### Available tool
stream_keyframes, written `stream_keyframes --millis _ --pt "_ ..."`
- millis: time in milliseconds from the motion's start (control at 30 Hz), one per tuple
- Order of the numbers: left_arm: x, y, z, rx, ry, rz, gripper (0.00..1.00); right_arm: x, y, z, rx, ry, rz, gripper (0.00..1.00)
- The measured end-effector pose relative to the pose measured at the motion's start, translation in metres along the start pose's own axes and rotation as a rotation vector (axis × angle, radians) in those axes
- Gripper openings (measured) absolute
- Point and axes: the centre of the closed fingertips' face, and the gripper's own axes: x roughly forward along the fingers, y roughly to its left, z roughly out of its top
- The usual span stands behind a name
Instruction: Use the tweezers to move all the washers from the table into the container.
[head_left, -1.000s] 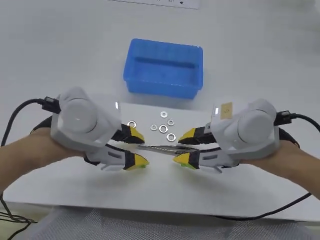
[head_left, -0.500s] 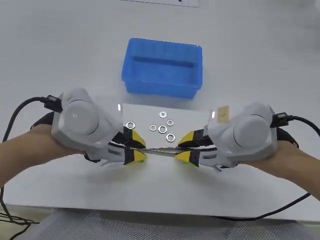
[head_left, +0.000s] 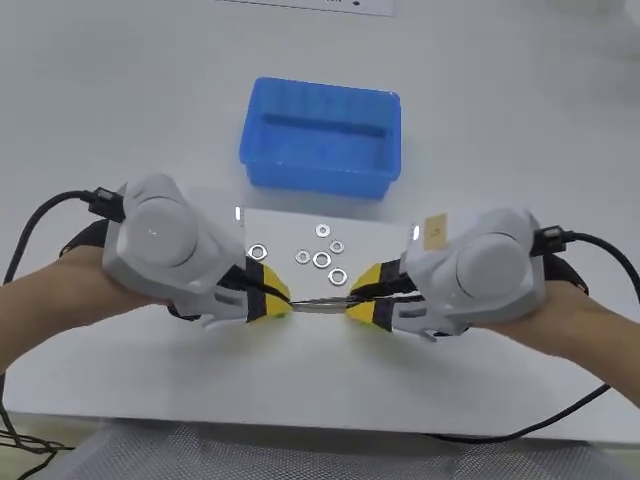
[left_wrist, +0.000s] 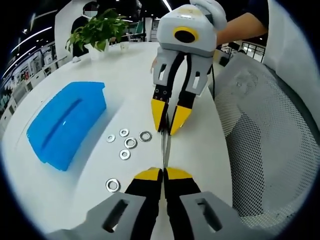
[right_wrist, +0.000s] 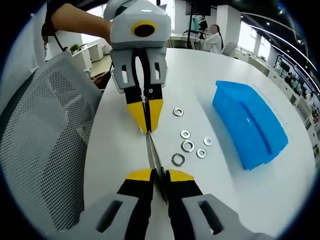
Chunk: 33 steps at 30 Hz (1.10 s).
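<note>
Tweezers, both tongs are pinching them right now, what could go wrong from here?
1. The left tongs and right tongs each clamp one end of the thin tweezers. If they pull unevenly, or one lets go badly, the tweezers could twist or drop.
2. Five washers lie loose right beside the tweezers. A careless swing could scatter them away from the blue container.
</note>
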Motion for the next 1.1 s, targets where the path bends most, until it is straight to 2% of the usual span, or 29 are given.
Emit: stream_keyframes --millis 100,167,300,433,567,767,833,867,933,1033,1100 --pt "-0.007 -0.001 0.003 0.006 -0.002 -0.006 0.06 0.0 0.003 0.004 -0.015 -0.009 0.002 0.1" --pt "-0.015 -0.003 0.01 -0.016 -0.026 -0.02 0.05 0.0 0.004 0.006 -0.019 -0.016 -0.001 0.09" --pt "-0.031 -0.001 0.021 0.007 -0.041 -0.003 0.06 -0.002 0.003 0.016 -0.012 -0.066 -0.016 0.09" --pt "-0.038 -0.003 0.029 0.03 -0.041 -0.001 0.06 -0.003 0.005 0.022 -0.024 -0.091 -0.027 0.09" --pt "-0.047 -0.007 0.043 0.053 -0.062 0.005 0.06 -0.006 0.007 0.028 -0.031 -0.143 -0.045 0.08" --pt "-0.053 -0.01 0.059 0.056 -0.094 0.02 0.06 -0.009 0.012 0.036 0.006 -0.233 -0.056 0.07" --pt "-0.054 -0.01 0.065 0.05 -0.113 0.023 0.06 -0.009 0.015 0.038 0.024 -0.257 -0.047 0.07" --pt "-0.055 -0.011 0.074 0.045 -0.14 0.027 0.06 -0.009 0.014 0.038 0.024 -0.27 -0.06 0.07" --pt "-0.053 -0.011 0.079 0.048 -0.145 0.032 0.05 -0.011 0.013 0.037 0.046 -0.294 -0.065 0.07" --pt "-0.05 -0.011 0.092 0.035 -0.192 0.035 0.05 -0.015 0.012 0.036 0.068 -0.319 -0.069 0.07" --pt "-0.048 -0.012 0.098 0.029 -0.207 0.033 0.05 -0.017 0.011 0.035 0.068 -0.331 -0.074 0.07"
